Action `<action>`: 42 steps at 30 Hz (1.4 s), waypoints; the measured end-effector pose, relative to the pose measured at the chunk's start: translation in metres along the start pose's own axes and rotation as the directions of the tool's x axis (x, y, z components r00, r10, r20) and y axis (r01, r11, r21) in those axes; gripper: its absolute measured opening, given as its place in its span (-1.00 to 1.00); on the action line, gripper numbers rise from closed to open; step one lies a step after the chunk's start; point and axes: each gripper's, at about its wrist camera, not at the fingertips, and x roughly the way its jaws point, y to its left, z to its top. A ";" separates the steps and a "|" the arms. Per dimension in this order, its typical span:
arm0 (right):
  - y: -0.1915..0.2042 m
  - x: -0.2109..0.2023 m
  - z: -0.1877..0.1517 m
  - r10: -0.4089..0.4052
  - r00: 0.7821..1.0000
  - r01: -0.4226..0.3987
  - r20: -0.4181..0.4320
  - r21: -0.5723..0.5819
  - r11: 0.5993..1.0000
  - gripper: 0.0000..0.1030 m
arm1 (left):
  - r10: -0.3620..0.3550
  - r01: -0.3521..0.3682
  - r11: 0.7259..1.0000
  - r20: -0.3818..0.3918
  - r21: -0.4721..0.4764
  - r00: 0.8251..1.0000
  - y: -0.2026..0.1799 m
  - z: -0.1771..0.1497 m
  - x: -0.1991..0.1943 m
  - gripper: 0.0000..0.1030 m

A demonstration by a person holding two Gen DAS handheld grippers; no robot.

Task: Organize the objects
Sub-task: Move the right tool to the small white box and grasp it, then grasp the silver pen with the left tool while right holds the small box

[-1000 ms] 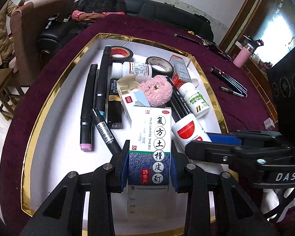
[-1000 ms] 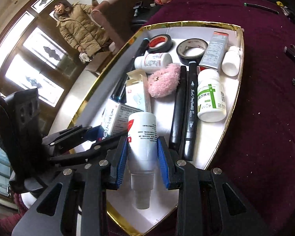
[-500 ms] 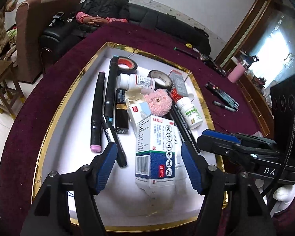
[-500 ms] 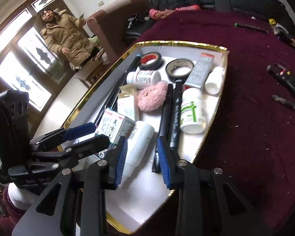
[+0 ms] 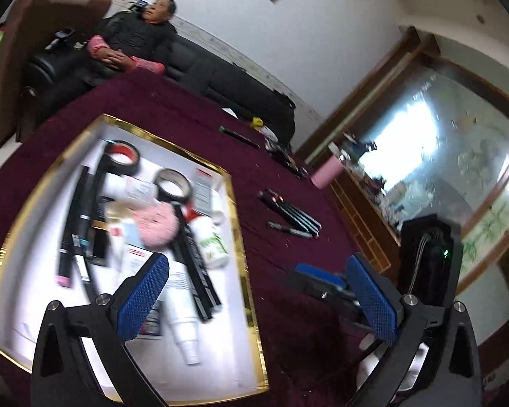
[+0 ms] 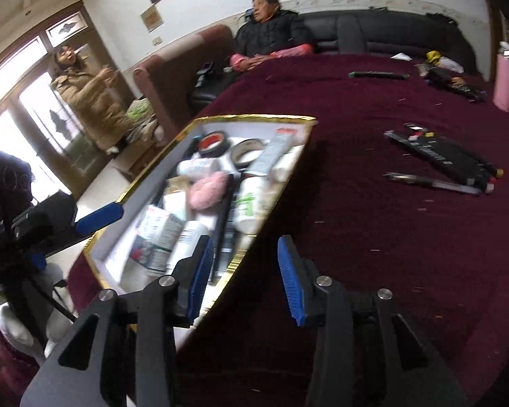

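The gold-rimmed tray [image 5: 241, 237] on the maroon table [image 5: 288, 244] holds the medicine box [image 6: 159, 234] beside the white spray bottle [image 5: 181, 308]. The left tool [image 5: 258, 298] has just spread wide, gripping nothing. The right tool [image 6: 244, 274], jaws just parting, is also empty.

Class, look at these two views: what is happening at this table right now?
A person is sorting small items into a gold-rimmed tray. Both claws have just been opening and hold nothing: the left claw has let go of the medicine box, the right claw of the white spray bottle. Both lie in the tray. Pens remain on the cloth.
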 end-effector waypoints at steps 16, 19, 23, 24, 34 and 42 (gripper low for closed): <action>-0.150 -0.095 -0.029 -0.392 0.916 0.376 0.083 0.159 0.913 -0.01 | 0.072 -0.056 0.987 -0.105 0.150 0.992 -0.071 -0.005 0.071 0.97; -0.182 -0.110 -0.037 -0.454 0.889 0.433 0.064 0.207 0.877 0.01 | 0.072 -0.054 0.987 -0.121 0.150 0.990 -0.081 -0.006 0.082 0.97; -0.227 -0.137 -0.046 -0.508 0.860 0.480 0.050 0.260 0.838 0.01 | 0.083 -0.057 0.983 -0.151 0.172 0.985 -0.095 -0.006 0.099 0.97; -0.238 -0.144 -0.048 -0.505 0.862 0.473 0.048 0.284 0.834 0.03 | 0.092 -0.061 0.979 -0.158 0.193 0.983 -0.100 -0.007 0.103 0.97; -0.309 -0.148 -0.058 -0.344 0.939 0.318 -0.024 0.448 0.835 0.05 | 0.131 -0.040 0.929 -0.225 0.369 0.966 -0.138 -0.020 0.155 0.97; -0.301 -0.103 -0.048 -0.365 0.930 0.348 -0.036 0.398 0.848 -0.09 | 0.236 -0.029 0.813 -0.285 0.581 0.929 -0.159 -0.015 0.224 0.89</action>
